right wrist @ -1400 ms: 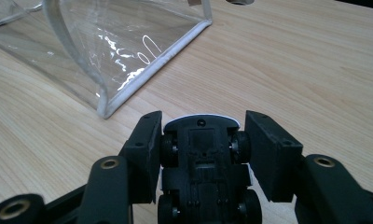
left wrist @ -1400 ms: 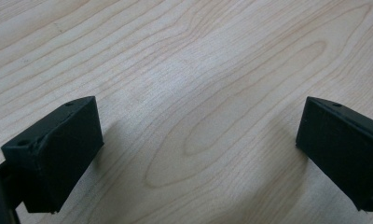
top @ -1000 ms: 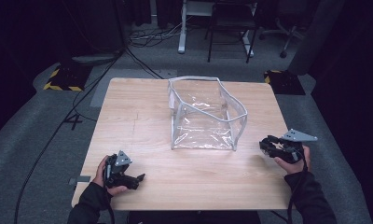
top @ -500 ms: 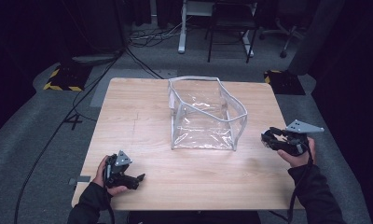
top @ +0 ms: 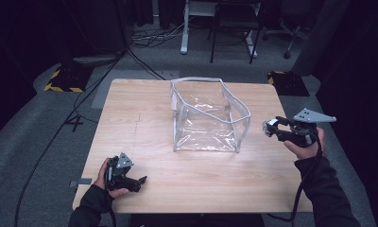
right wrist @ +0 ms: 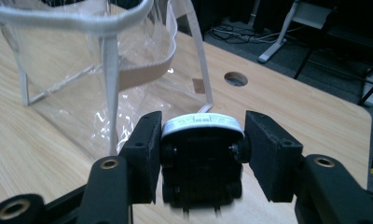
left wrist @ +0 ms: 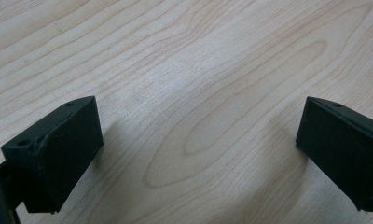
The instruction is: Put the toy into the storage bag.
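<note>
Pale wooden table (top: 144,109) carries a clear plastic open-topped bag (top: 208,118). Right tool (right wrist: 201,140) clamps a black white-capped device (right wrist: 201,154) — cap toward the bag; left tool (left wrist: 194,154) wide, empty.

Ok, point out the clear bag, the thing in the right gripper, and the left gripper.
clear bag (top: 207,124), high view, front clear wall.
white-topped black object (right wrist: 202,123), right gripper view, its white top.
left gripper (top: 141,180), high view, at its jaw tips.
</note>
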Demonstrator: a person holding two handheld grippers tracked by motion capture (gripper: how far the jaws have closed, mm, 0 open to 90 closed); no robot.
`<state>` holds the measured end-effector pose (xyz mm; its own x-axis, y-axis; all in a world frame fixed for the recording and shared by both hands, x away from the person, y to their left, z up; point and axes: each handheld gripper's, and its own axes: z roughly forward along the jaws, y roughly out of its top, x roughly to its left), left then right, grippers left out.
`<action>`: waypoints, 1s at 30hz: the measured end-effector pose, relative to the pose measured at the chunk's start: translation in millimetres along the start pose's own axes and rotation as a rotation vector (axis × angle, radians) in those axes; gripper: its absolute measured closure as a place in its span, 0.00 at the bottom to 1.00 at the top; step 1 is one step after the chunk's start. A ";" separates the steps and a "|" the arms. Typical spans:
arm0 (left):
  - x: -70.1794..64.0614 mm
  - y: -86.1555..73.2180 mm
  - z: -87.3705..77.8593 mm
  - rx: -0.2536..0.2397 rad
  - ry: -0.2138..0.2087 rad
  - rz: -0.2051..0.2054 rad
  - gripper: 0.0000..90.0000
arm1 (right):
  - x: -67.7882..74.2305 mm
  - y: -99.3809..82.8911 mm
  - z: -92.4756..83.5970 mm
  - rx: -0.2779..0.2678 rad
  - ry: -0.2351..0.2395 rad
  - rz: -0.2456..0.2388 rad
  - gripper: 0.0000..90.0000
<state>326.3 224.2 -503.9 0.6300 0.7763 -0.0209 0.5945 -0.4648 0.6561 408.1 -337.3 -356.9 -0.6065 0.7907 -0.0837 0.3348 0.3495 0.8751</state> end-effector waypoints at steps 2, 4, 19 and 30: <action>0.0 0.0 0.0 0.000 0.000 0.000 0.01 | -0.4 2.7 -0.7 -0.003 -0.005 0.000 0.54; -0.2 -0.1 0.1 0.001 -0.005 -0.003 0.01 | -1.4 11.5 -3.0 -0.008 -0.011 -0.002 0.54; 0.0 0.0 0.0 0.000 0.001 0.001 0.01 | -1.0 44.9 -7.8 -0.049 -0.023 -0.024 0.54; -0.2 -0.1 0.1 0.001 -0.005 -0.002 0.01 | 5.3 73.7 -6.4 -0.084 -0.013 -0.030 0.54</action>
<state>326.2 224.0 -504.1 0.6309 0.7754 -0.0260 0.5966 -0.4635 0.6552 425.0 -310.5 -289.8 -0.6058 0.7870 -0.1164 0.2548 0.3305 0.9087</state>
